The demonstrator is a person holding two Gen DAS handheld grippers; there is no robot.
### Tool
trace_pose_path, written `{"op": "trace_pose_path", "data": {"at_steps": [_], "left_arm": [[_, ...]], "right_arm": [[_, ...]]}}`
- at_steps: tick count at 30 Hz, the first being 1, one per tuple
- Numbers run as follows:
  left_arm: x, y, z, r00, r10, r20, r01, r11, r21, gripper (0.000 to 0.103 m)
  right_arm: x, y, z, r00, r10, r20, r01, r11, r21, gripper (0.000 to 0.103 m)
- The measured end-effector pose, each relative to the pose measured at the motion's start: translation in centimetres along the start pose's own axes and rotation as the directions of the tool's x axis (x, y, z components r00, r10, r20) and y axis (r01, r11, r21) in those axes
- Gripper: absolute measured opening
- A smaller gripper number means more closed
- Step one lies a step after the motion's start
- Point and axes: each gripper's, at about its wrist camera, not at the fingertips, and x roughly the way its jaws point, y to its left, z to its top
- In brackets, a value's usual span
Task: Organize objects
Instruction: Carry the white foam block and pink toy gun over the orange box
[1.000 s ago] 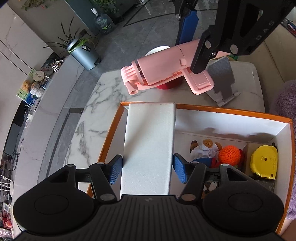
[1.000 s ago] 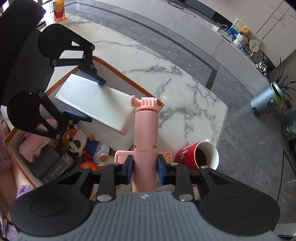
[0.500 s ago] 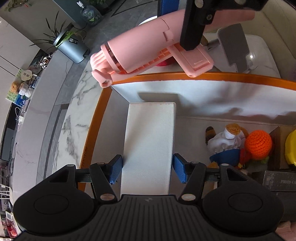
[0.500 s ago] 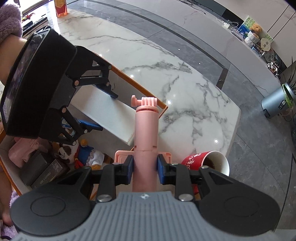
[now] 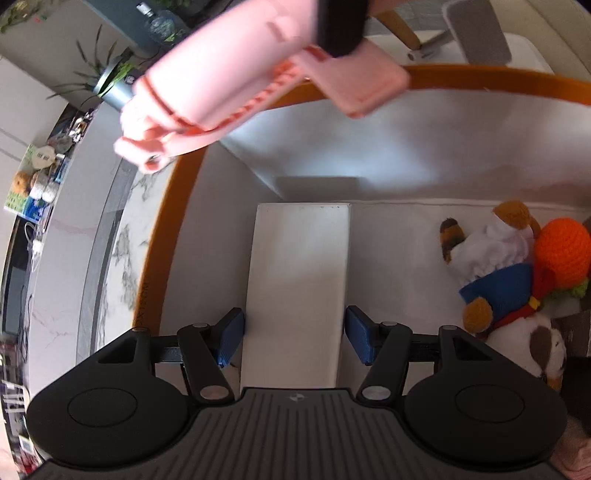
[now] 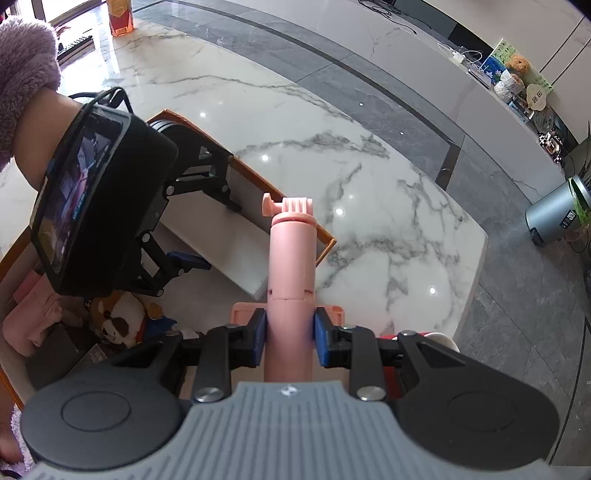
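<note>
Two views are splitting the scene between them. Only the left wrist camera is showing the inside of the orange-rimmed box (image 5: 166,229) in full: a plush dog (image 5: 495,280) and an orange crocheted ball (image 5: 561,251) are lying against its right side, and a grey phone stand (image 5: 480,33) is standing on the table beyond the far rim. Only the right wrist camera is showing the marble table (image 6: 332,155), a red paper cup (image 6: 439,338) half hidden behind the right gripper, and a fuzzy purple sleeve (image 6: 26,59).

The left gripper (image 5: 295,334) is pointing steeply down into the box, its blue pads clamping the long sides of a white rectangular box (image 5: 299,280), which is sitting low inside the box, near its left wall. The right gripper (image 6: 288,332) is also angling downward above the box's corner, its pads pinching a pink selfie stick (image 6: 291,258) that is jutting forward over the rim.
</note>
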Motion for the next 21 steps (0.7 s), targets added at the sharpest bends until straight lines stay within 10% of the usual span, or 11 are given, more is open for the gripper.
{"op": "trace_pose_path", "data": {"at_steps": [21], "left_arm": [[-8.0,-0.2,-2.1,0.987,0.111,0.116,-0.108,0.994,-0.034,0.071]], "right_arm": [[-1.0,2.2,0.9,0.999,0.036,0.025,-0.035,0.999,-0.026,0.029]]}}
